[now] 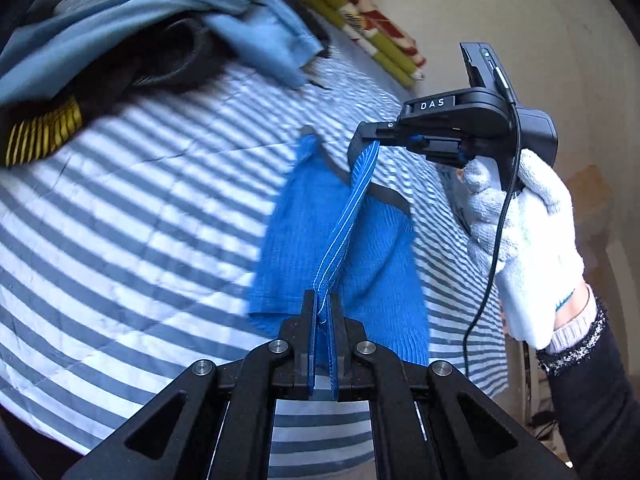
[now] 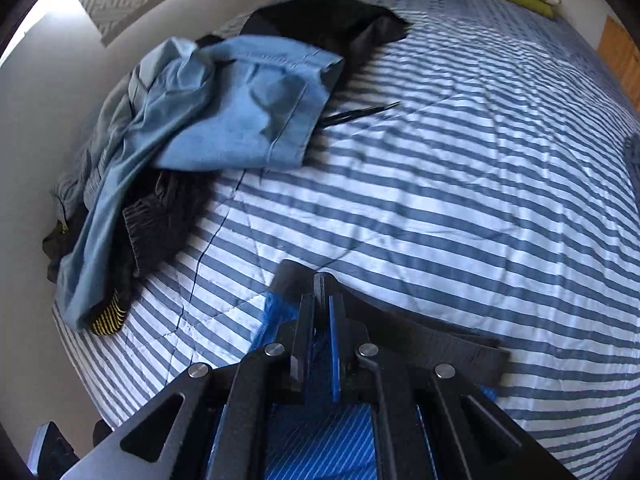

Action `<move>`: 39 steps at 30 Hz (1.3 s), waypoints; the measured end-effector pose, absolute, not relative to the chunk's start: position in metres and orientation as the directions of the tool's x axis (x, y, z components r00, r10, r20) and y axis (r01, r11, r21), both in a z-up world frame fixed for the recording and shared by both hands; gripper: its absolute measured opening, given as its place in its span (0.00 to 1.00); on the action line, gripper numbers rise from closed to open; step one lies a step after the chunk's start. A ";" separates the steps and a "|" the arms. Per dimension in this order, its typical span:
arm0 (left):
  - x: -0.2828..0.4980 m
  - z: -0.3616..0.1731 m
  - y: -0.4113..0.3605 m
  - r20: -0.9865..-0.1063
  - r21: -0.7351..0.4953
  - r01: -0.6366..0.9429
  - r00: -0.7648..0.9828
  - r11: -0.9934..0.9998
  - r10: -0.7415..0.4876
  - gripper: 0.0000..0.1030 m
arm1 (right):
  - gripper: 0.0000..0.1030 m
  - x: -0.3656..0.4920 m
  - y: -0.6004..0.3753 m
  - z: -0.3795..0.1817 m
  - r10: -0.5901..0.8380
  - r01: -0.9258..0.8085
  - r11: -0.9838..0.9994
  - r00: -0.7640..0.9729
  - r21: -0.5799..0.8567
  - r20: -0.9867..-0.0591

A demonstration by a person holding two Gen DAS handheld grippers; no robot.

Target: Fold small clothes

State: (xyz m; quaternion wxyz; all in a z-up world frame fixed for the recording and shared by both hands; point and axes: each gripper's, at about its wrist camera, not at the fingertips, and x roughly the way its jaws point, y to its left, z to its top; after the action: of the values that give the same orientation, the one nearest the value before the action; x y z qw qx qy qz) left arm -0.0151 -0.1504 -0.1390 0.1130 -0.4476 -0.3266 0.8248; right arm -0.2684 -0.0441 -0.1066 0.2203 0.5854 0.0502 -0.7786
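Observation:
A small bright-blue garment [image 1: 320,248] with a striped waistband and dark trim hangs above the striped bed cover [image 1: 140,200]. My left gripper [image 1: 323,308] is shut on one end of its waistband. The right gripper [image 1: 370,136], held by a white-gloved hand [image 1: 524,224], pinches the other end, so the band stretches between the two. In the right wrist view my right gripper [image 2: 322,304] is shut on the blue cloth [image 2: 276,312], and the dark trim [image 2: 420,336] trails to the right beneath it.
A heap of clothes lies at the far left: a light-blue garment [image 2: 240,120], dark pieces [image 2: 328,12] and a black-and-yellow cuff [image 2: 106,320]. A folded green, red and white blanket [image 1: 360,20] sits by the wall. The striped cover [image 2: 460,184] spreads wide to the right.

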 end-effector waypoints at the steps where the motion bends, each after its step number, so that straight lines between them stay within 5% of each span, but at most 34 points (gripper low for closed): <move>1: -0.014 -0.143 -0.154 -0.667 -0.639 0.114 -0.574 -0.760 0.475 0.04 | 0.06 -0.269 -0.048 -0.110 -0.278 0.405 -0.898 -0.215 0.173 -0.936; 18: -0.009 -0.171 -0.162 -0.706 -0.618 0.155 -0.541 -0.771 0.457 0.05 | 0.06 -0.273 -0.086 -0.143 -0.217 0.440 -0.892 -0.205 0.108 -0.954; 22: -0.010 -0.168 -0.160 -0.730 -0.601 0.164 -0.511 -0.782 0.454 0.22 | 0.14 -0.278 -0.089 -0.141 -0.247 0.462 -0.877 -0.188 0.136 -0.951; 26: -0.005 -0.151 -0.162 -0.739 -0.570 0.149 -0.524 -0.808 0.425 0.25 | 0.30 -0.287 -0.065 -0.117 -0.378 0.415 -0.868 -0.194 0.273 -0.905; 32: -0.029 -0.108 -0.161 -0.732 -0.515 0.083 -0.561 -0.853 0.387 0.26 | 0.30 -0.281 0.007 -0.063 -0.467 0.369 -0.859 -0.283 0.355 -0.837; 39: -0.116 -0.095 -0.143 -0.741 -0.496 0.038 -0.540 -0.868 0.399 0.52 | 0.33 -0.259 0.135 -0.090 -0.412 0.183 -0.910 -0.290 0.373 -0.864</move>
State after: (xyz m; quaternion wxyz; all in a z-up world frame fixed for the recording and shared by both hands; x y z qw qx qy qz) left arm -0.1161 -0.1430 -0.0952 0.1067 -0.4675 -0.2340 0.8458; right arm -0.2592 0.1348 -0.0902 0.1867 0.5656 -0.1013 -0.7968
